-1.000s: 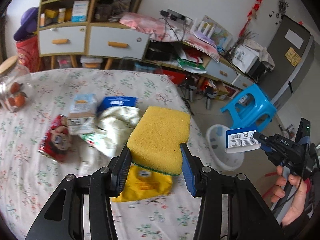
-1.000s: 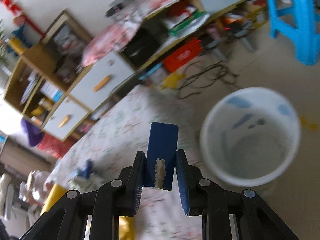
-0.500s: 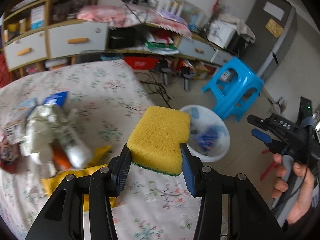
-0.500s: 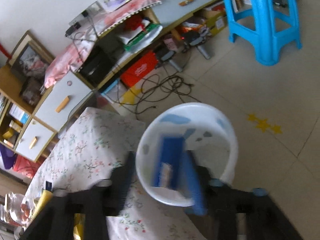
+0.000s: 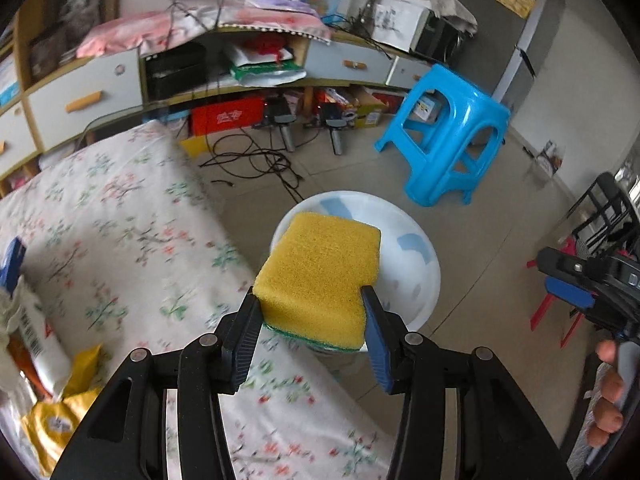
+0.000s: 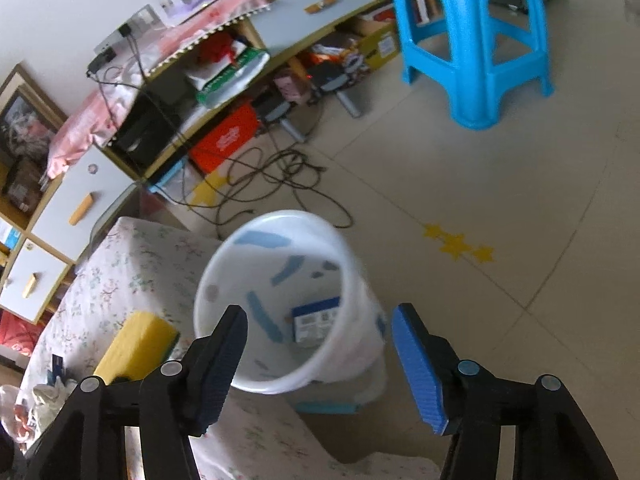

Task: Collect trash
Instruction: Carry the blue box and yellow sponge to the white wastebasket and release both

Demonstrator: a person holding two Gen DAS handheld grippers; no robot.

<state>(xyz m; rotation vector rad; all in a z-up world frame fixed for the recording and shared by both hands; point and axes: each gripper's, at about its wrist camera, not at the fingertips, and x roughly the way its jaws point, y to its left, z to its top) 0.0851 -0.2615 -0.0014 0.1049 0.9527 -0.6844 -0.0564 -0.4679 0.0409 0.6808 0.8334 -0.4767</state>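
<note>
My left gripper is shut on a yellow sponge with a green underside, held over the near rim of the white bin that stands on the floor beside the floral table. The same sponge shows at the lower left of the right wrist view. My right gripper hangs over the white bin, its jaws opening with nothing between them. A blue box lies at the bottom of the bin. In the left wrist view the right gripper appears at the right edge, held by a hand.
More litter lies at the table's left edge: a white packet, a yellow wrapper, a blue box corner. A blue stool stands beyond the bin. Cables trail on the floor before a low cabinet. A red chair is at right.
The right gripper opened and the blue box dropped out of it into the bin. The left gripper carried the sponge from over the table's litter to the bin's rim.
</note>
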